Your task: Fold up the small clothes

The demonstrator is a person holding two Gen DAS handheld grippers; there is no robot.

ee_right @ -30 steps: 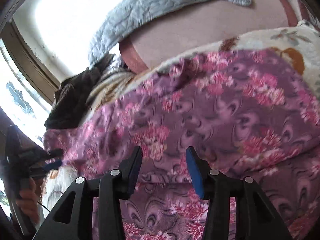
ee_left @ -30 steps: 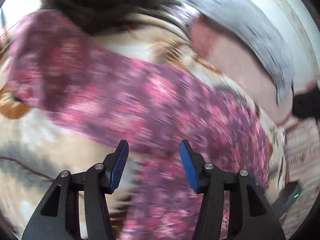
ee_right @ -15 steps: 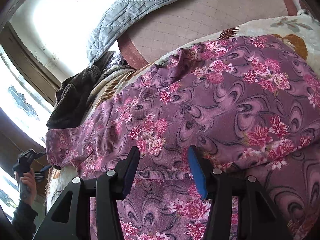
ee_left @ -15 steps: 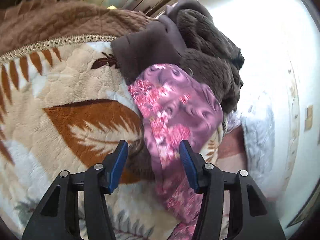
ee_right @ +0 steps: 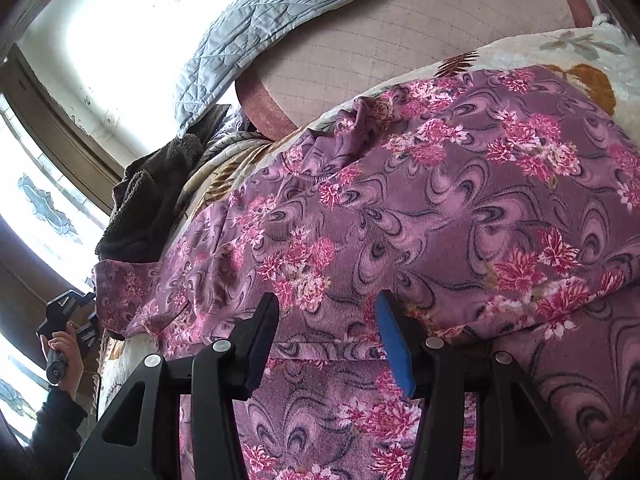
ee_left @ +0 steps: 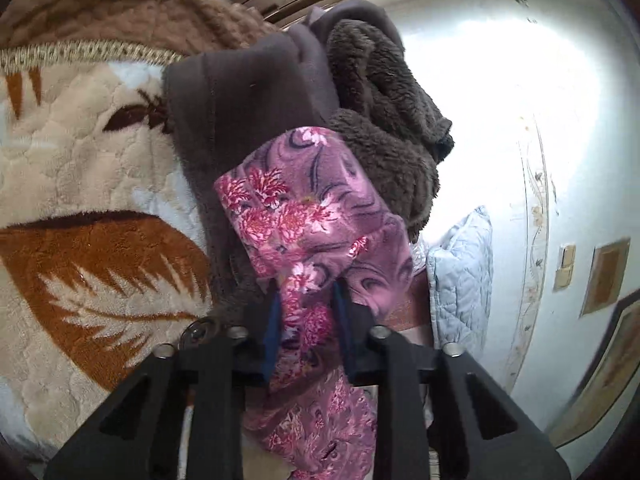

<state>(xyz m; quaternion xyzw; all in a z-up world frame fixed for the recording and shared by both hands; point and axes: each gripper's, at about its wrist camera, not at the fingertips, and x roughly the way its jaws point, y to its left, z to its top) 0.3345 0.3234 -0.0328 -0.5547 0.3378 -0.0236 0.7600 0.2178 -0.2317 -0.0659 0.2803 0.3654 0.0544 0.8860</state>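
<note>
A purple garment with pink flowers (ee_right: 440, 208) lies spread over the bed blanket. My left gripper (ee_left: 306, 308) is shut on the end of one sleeve (ee_left: 304, 216), pinching the cloth between its blue pads. In the right wrist view the left gripper (ee_right: 86, 320) shows at the far left, at the sleeve's end. My right gripper (ee_right: 326, 320) is open, its jaws wide apart just above the garment's body near a hem line, with no cloth between them.
A cream and brown leaf-pattern blanket (ee_left: 80, 200) covers the bed. A dark brown fleece garment (ee_left: 360, 128) is piled beyond the sleeve. A grey quilted pillow (ee_right: 304, 12) and a pink mattress (ee_right: 400, 52) lie behind. A white wall (ee_left: 520, 120) is at right.
My left gripper swung to the sleeve end, moved in and shut on it. My right gripper stayed open and moved slightly closer over the garment.
</note>
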